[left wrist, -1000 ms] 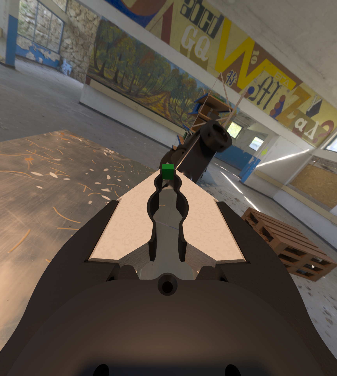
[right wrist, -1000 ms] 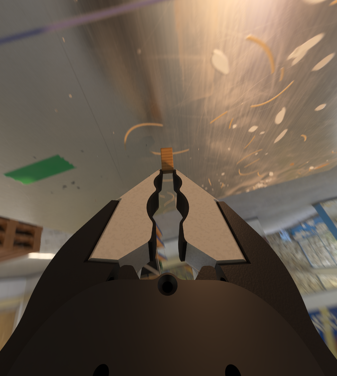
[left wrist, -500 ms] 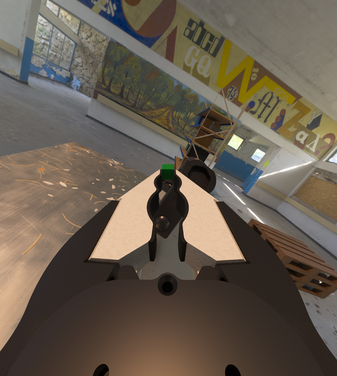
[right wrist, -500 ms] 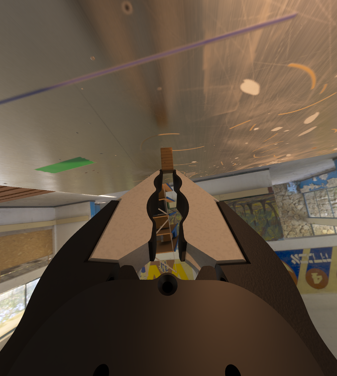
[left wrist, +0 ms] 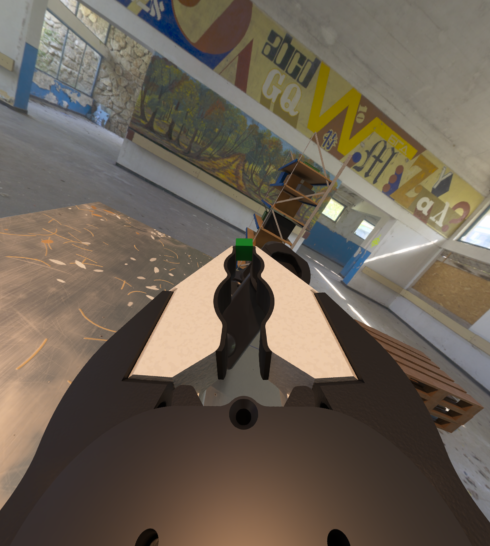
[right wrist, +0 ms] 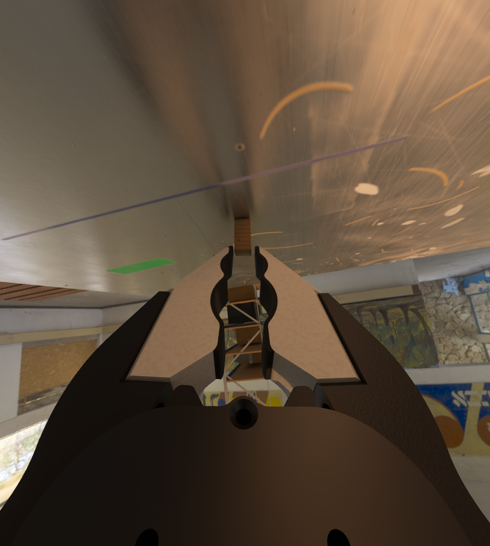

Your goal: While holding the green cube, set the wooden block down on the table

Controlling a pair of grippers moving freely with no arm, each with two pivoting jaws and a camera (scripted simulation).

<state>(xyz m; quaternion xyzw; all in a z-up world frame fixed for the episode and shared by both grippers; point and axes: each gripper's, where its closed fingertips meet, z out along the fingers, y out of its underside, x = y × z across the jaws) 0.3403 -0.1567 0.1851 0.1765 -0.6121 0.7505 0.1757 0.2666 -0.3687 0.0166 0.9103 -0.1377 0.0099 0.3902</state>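
Lowering the wooden block (right wrist: 242,236) onto the table (right wrist: 90,118) while the green cube (left wrist: 244,250) stays pinched.

The right gripper (right wrist: 243,251) has its fingers slightly parted around the block, which seems to touch the tabletop; contact is hard to confirm. Next, I judge, it should widen and back away. The left gripper (left wrist: 244,256) is closed on the cube near the table's far edge, with open tabletop to its left.
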